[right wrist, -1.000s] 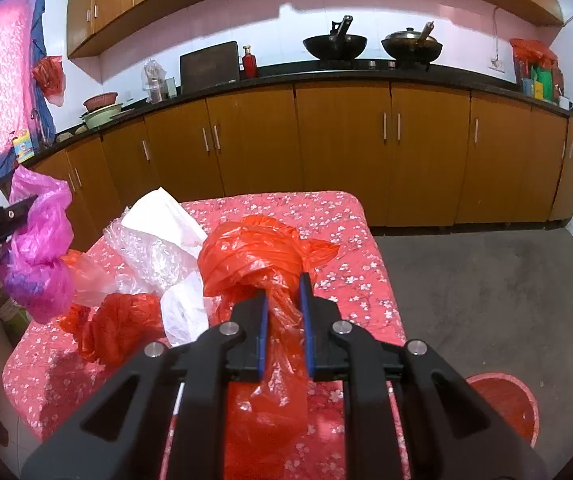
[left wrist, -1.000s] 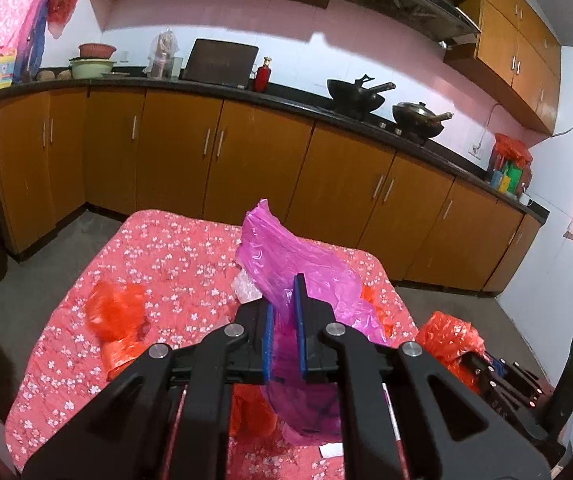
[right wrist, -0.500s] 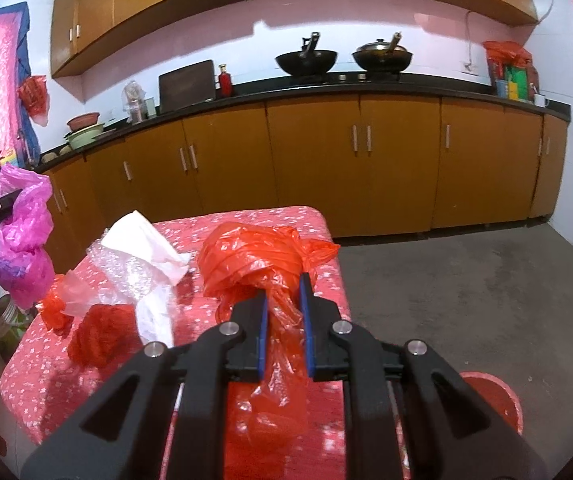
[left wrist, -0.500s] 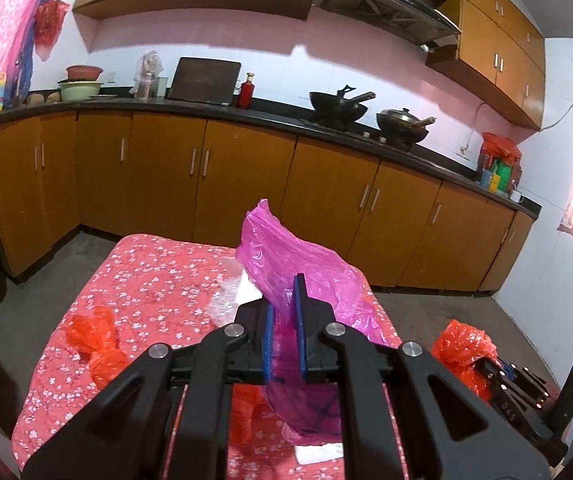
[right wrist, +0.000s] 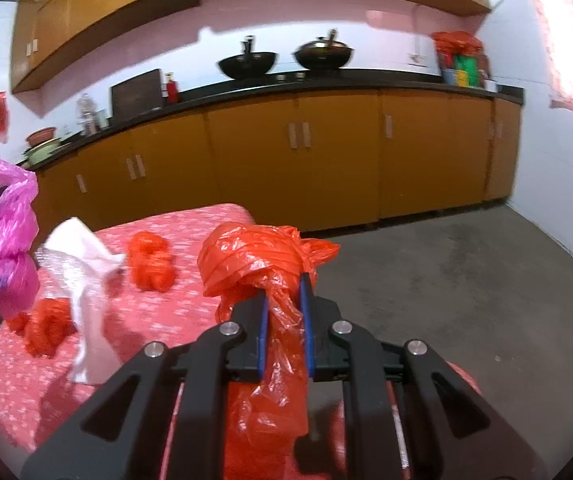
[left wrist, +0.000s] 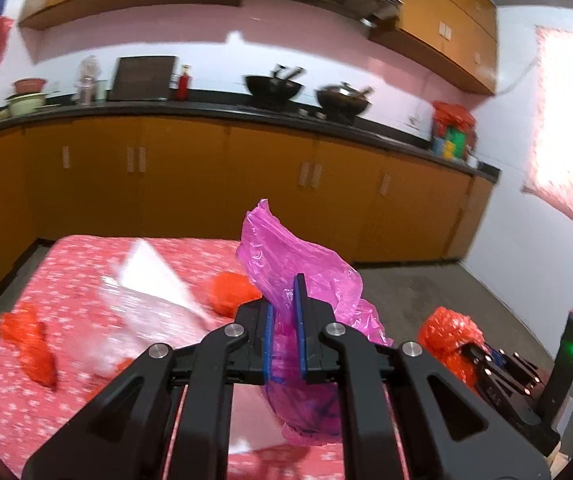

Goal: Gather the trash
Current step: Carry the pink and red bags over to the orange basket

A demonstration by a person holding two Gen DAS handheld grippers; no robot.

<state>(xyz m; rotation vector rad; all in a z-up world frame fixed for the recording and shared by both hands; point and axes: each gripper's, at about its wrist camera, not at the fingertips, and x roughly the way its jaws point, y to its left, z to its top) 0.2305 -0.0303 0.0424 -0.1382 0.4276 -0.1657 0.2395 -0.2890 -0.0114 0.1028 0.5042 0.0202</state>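
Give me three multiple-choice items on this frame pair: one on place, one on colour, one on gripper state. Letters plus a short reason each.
1. Where does the white paper sheet lie?
A. on the floor
B. on the red floral tablecloth
C. on the black countertop

2. What colour is the bag in the left gripper?
A. magenta
B. green
C. white

3. What is the state of the right gripper?
A. open and empty
B. shut with nothing between the pads
C. shut on the orange plastic bag

Answers:
1. B: the sheet rests on crumpled clear plastic on the cloth-covered table, among loose orange scraps.
2. A: the magenta plastic bag rises between the blue pads, and also shows at the left edge of the right wrist view.
3. C: orange film is pinched between the blue pads and bulges above and below them.
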